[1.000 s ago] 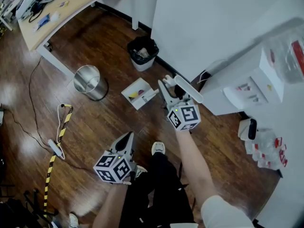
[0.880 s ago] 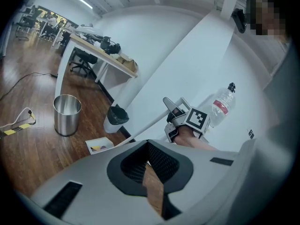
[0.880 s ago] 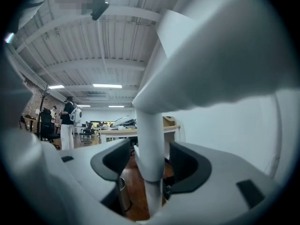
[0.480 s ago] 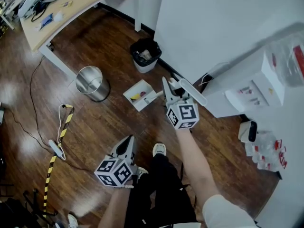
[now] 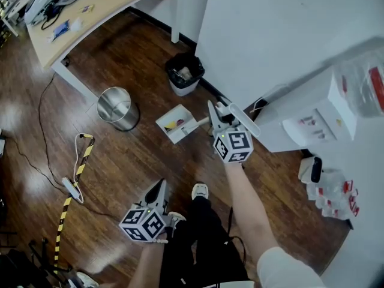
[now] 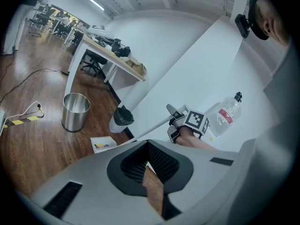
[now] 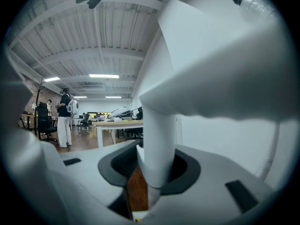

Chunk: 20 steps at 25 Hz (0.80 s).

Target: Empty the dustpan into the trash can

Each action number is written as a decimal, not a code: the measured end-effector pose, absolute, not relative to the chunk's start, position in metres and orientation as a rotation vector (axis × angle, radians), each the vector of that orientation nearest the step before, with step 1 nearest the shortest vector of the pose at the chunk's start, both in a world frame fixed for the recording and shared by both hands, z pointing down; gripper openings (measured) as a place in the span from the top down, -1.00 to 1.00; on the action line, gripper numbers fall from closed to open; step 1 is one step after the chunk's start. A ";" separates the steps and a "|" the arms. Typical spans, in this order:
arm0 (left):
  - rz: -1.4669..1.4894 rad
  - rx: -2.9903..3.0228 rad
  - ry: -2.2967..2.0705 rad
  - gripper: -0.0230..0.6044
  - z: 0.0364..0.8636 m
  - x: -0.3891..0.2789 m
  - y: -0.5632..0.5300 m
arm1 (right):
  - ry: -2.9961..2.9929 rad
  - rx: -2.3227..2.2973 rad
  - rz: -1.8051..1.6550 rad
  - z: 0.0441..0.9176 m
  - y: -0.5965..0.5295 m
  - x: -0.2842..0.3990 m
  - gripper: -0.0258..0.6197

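Observation:
A white long-handled dustpan stands on the wood floor with yellow and dark bits in it. Its pole rises to a wide grip at the top. My right gripper has just been closing, and its pads now press on that grip, which fills the gap in the right gripper view. A black-lined trash can stands beyond the pan by the white wall. My left gripper hangs low at the left, shut and holding nothing. The left gripper view also shows the dustpan and the trash can.
A steel bin stands left of the dustpan. A wooden desk runs along the back left. Cables and a yellow-black strip lie on the floor at left. A white cabinet stands at right. My shoe is below.
The right gripper's jaws have narrowed onto the dustpan's grip and it has shifted slightly. The left gripper has drifted a little lower in the picture. The dustpan stays on the floor.

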<state>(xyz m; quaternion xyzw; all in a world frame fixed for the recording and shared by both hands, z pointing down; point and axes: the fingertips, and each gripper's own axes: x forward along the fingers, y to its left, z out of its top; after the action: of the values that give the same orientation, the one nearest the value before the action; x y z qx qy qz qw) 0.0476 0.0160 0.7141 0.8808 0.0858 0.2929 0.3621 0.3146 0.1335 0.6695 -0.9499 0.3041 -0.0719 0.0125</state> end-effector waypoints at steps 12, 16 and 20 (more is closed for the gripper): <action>0.725 2.266 0.144 0.96 0.673 0.066 0.008 | 1.049 -2.975 -0.307 0.647 0.125 0.334 0.52; 0.715 2.282 0.115 0.96 0.658 0.071 0.010 | 1.093 -2.976 -0.287 0.630 0.128 0.340 0.53; 0.726 2.293 0.115 0.96 0.652 0.068 0.012 | 1.075 -2.973 -0.222 0.613 0.132 0.343 0.57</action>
<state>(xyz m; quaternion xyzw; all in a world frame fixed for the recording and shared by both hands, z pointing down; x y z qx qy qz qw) 0.0681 0.0118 0.6517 0.8888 0.0445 0.2815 0.3588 0.3426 0.1315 0.6132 -0.9380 0.3393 -0.0699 -0.0140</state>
